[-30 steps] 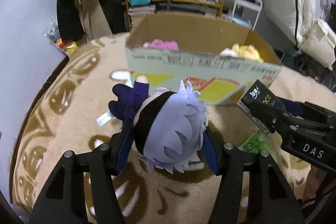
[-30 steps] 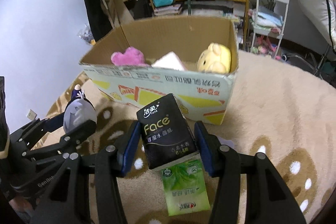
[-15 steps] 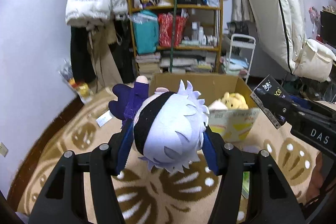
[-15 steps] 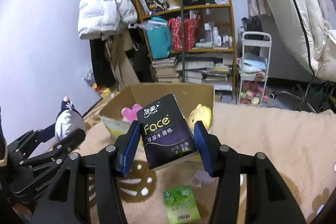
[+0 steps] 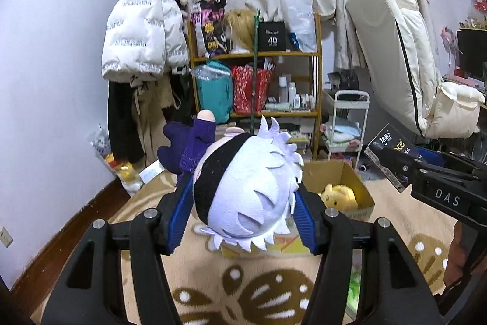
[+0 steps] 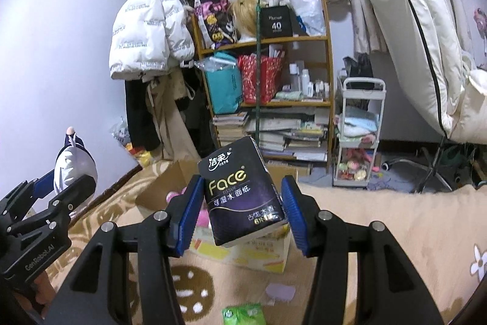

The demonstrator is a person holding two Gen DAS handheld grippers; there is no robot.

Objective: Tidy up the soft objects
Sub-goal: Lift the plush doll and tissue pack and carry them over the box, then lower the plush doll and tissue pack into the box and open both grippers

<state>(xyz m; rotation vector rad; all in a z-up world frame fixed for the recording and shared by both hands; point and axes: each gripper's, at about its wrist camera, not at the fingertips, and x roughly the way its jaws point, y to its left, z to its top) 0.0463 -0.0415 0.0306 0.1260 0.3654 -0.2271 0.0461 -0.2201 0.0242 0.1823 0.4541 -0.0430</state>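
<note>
Left gripper (image 5: pixel 240 215): clamps one white-haired plush doll (image 5: pixel 243 188) by the head, held above the rug.
Right gripper (image 6: pixel 240 213): squeezes one black tissue pack (image 6: pixel 240 191), also aloft.
Cardboard box (image 6: pixel 264 255): one, open on the patterned rug (image 6: pixel 380 233), partly hidden behind both loads; a yellow plush (image 5: pixel 338 195) and a pink plush (image 6: pixel 202 215) inside.
Rug: one green packet (image 6: pixel 243 314) lies near.
Behind: one cluttered shelf (image 6: pixel 327 72).

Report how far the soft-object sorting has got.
Done: a yellow plush and a pink plush already lie in the cardboard box. In hand: the left gripper clamps a white-haired plush doll; the right gripper clamps a black tissue pack; neither is in the box yet. Left: a green packet lies on the rug.
</note>
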